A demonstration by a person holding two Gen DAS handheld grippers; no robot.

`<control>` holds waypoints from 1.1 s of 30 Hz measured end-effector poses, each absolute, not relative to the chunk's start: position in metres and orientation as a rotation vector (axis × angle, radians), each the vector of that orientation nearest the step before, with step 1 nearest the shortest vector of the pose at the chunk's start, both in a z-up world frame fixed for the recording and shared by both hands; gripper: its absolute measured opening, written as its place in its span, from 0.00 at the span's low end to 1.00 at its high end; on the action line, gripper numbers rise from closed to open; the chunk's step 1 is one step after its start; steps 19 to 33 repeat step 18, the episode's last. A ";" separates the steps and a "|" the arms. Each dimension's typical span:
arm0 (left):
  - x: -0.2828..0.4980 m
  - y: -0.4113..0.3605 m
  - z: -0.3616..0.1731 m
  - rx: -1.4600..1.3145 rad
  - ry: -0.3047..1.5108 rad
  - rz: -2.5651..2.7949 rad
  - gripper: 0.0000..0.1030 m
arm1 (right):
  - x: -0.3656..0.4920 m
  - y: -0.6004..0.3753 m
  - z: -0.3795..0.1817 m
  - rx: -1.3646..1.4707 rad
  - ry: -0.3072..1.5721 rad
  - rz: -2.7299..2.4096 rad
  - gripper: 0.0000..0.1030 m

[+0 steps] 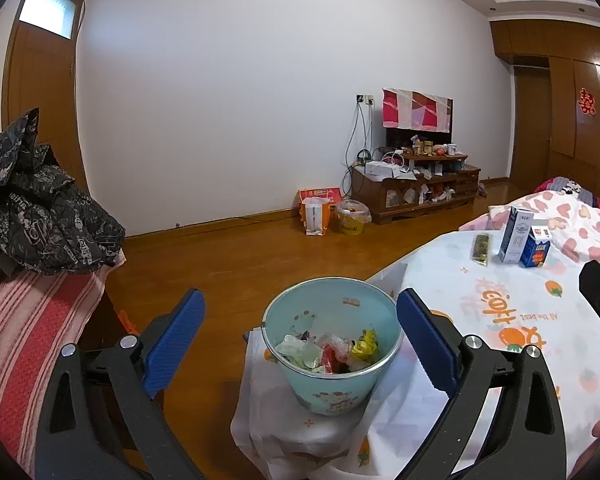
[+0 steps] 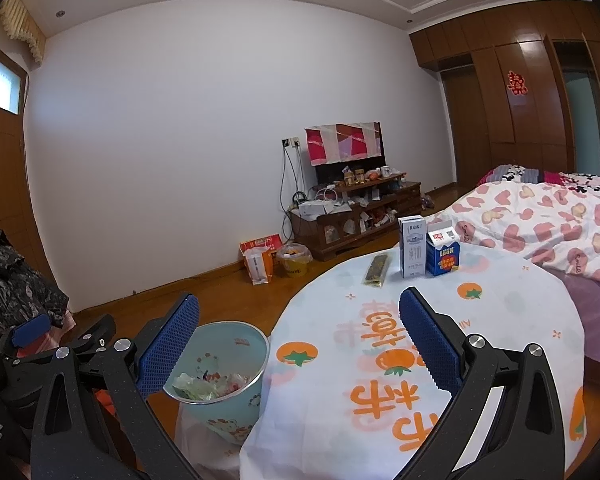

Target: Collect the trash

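Trash: two cartons, one wrapper.

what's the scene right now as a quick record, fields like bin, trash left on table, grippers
bin: light blue bucket beside the table, on a white-covered stand, holding crumpled wrappers
table: round, fruit-print cloth
trash left: flat dark wrapper, tall white carton, blue carton, both cartons upright, all at the far edge
left gripper: open, empty, aimed at the bucket
right gripper: open, empty, over the table's near edge
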State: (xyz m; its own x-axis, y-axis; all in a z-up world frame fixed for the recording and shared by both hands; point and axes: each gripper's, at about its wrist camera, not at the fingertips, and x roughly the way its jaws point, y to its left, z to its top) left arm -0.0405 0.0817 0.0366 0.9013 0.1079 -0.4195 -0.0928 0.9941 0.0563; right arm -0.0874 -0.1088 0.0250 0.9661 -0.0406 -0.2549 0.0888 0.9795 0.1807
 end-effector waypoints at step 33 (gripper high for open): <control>-0.036 0.085 0.033 0.024 0.460 0.138 0.94 | -0.086 -0.111 0.024 0.204 0.264 -0.081 0.95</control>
